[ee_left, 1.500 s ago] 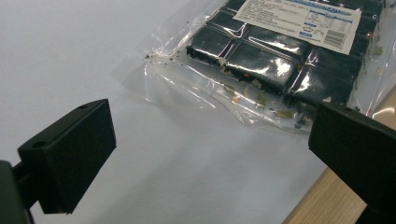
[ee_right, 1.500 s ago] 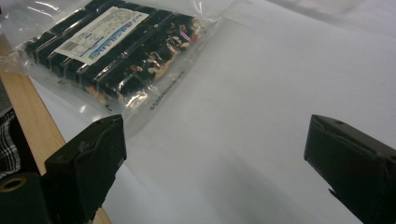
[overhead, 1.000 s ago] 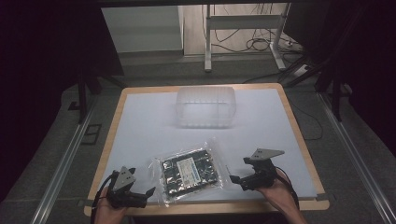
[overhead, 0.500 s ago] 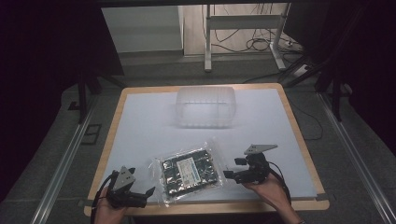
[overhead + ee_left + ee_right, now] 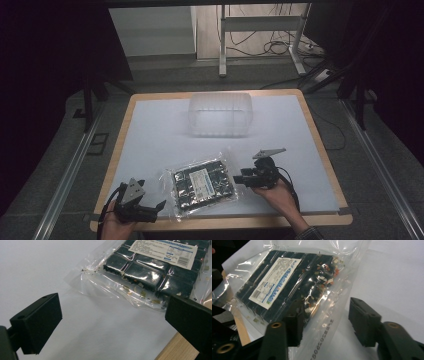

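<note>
The step in hand looks like taking hold of the clear plastic bag of dark blocks, which lies flat on the white table top near its front edge. The right gripper has just been closing, its jaws straddling the bag's clear edge but not yet pressing on it. The left gripper waits spread wide just beside the bag's other side, so next the right jaws likely need to finish pinching the film.

A clear plastic bag of dark blocks with a white label lies flat and slightly turned at the surface's six o'clock edge.
</note>
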Action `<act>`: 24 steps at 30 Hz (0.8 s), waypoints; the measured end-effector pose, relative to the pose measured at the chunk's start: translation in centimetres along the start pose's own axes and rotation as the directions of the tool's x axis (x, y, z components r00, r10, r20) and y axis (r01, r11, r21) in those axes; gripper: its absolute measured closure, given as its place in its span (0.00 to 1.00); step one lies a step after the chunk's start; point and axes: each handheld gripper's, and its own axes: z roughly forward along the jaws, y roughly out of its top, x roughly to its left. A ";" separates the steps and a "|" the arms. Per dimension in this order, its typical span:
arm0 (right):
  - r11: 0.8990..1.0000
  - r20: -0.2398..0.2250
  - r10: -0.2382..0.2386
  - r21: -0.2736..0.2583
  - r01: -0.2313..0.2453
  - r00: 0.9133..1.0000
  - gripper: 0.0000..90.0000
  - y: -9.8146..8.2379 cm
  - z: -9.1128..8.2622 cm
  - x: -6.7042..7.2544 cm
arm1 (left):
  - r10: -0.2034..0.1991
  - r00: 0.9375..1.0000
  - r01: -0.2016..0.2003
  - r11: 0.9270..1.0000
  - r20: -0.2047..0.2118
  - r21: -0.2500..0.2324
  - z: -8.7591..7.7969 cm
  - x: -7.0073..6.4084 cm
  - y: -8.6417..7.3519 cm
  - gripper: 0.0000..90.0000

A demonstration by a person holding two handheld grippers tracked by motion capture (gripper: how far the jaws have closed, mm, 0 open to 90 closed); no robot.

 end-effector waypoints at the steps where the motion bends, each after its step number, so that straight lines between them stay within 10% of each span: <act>1: 1.000 -0.002 0.006 0.003 -0.006 1.000 0.58 0.1 0.1 0.0 | -0.001 1.000 0.001 1.000 0.000 0.000 0.0 0.0 0.0 0.01; 24: 0.999 0.038 0.019 0.042 -0.020 0.999 0.84 0.9 2.6 0.3 | 0.005 1.000 -0.005 1.000 -0.002 0.003 0.1 -0.1 0.0 0.01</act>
